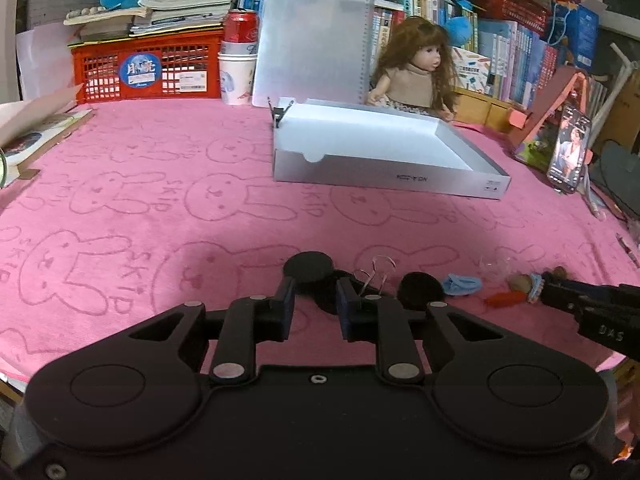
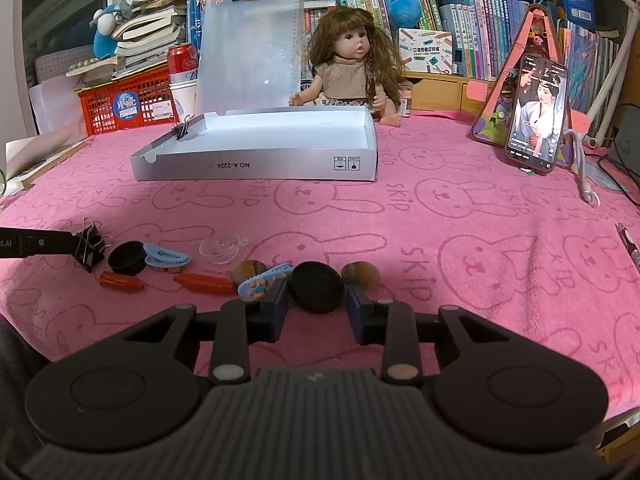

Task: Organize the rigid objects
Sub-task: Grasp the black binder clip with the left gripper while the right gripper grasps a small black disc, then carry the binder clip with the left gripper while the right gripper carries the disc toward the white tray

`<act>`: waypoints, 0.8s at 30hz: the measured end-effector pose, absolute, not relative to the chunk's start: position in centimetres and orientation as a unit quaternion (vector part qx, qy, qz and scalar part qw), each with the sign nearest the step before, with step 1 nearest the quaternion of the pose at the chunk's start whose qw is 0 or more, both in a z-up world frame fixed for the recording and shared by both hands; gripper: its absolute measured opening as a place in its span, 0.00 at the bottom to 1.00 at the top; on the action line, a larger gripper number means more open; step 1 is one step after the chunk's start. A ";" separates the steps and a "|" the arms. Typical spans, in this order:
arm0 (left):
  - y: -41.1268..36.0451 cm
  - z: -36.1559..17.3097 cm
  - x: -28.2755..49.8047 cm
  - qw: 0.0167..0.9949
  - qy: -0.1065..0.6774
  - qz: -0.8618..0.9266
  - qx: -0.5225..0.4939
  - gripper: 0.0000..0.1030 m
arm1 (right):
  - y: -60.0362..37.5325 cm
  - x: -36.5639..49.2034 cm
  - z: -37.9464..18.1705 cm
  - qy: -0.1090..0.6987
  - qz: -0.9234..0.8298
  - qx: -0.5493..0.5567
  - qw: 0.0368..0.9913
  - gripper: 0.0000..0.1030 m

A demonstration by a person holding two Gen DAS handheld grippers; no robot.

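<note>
My left gripper [image 1: 316,300] is shut on a black binder clip [image 2: 90,249], whose wire handles [image 1: 376,276] stick up beside the right finger. A round black piece [image 1: 308,266] lies just past the fingertips. My right gripper [image 2: 318,306] is shut on a black round lid [image 2: 318,286], with both pads against its sides. Loose items lie in a row on the pink towel [image 2: 440,220]: a black cap [image 2: 127,257], a light-blue clip [image 2: 166,256], two orange-red sticks [image 2: 122,282], a beaded blue clip [image 2: 262,280] and two brown nuts [image 2: 360,274]. The open silver box [image 2: 256,162] stands behind them.
A doll [image 2: 352,64], a clipboard [image 2: 248,48] and a red basket [image 2: 124,108] with a can [image 2: 182,60] stand behind the box. A phone [image 2: 538,112] leans on a stand at the right. A clear plastic piece [image 2: 222,250] lies mid-towel, a pen [image 2: 628,240] at the right edge.
</note>
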State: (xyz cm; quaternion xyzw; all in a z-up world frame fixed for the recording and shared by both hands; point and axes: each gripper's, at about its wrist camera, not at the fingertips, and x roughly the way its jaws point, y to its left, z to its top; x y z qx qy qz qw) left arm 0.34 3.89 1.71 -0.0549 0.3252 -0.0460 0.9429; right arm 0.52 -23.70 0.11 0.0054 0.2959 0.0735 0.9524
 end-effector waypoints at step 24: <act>0.4 0.3 -0.2 0.946 0.298 -0.116 0.052 0.33 | -23.5 0.4 0.0 0.292 0.077 -0.005 0.953 0.37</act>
